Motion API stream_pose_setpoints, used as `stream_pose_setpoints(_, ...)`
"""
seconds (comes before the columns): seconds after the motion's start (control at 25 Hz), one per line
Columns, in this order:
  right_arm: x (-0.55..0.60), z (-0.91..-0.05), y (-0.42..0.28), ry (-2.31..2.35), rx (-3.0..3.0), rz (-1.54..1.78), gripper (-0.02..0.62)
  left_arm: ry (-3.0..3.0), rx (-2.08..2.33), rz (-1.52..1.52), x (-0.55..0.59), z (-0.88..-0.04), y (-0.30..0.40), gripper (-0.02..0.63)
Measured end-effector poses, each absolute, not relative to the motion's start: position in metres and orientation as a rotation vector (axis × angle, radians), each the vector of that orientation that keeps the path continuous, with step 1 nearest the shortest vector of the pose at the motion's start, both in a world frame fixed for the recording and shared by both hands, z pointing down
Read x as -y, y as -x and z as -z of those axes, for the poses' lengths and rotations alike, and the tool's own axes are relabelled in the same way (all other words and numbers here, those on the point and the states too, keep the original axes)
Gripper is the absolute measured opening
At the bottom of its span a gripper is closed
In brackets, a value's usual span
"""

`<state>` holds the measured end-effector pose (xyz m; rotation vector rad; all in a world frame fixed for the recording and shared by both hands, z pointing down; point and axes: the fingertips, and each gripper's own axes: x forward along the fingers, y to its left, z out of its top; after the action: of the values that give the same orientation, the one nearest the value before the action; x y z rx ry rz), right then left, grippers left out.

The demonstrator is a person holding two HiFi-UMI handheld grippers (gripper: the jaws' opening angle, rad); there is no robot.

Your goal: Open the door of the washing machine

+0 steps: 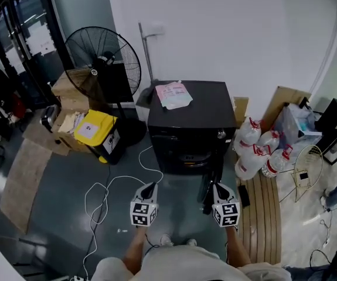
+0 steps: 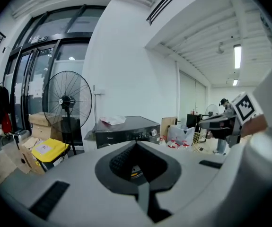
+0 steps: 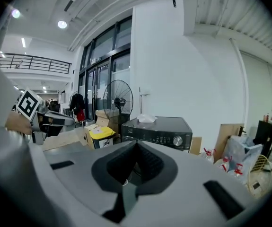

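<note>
The black washing machine [image 1: 189, 122] stands against the white wall, its front facing me, and its round door [image 1: 190, 156] looks closed. A pink-and-white bag [image 1: 173, 94] lies on its lid. Both grippers hover side by side in front of the machine, apart from it and above the floor. The left gripper [image 1: 152, 185] is shut with nothing in it, and in the left gripper view its tips [image 2: 136, 143] meet under the machine's control panel [image 2: 126, 132]. The right gripper [image 1: 215, 186] also looks shut and holds nothing. The right gripper view shows the machine [image 3: 159, 126] and its silver knob [image 3: 177, 140] ahead.
A black standing fan [image 1: 102, 60] and a yellow-lidded box [image 1: 95, 127] among cardboard boxes are left of the machine. Several water bottles [image 1: 256, 148] lie to its right beside wooden slats [image 1: 262, 209]. A white cable [image 1: 106, 186] loops across the grey floor at the left.
</note>
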<state>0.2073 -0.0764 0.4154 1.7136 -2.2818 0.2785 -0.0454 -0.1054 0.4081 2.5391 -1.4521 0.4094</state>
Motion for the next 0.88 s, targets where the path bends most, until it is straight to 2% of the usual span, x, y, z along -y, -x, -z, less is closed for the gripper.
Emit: stream_pose_setpoints(0.88, 0.055, -0.414, -0.213, -1.739, 2.247, -0.266, -0.002, -2.531, 1.459, -0.392, 0.088, -0.407, 0.052, 0.008)
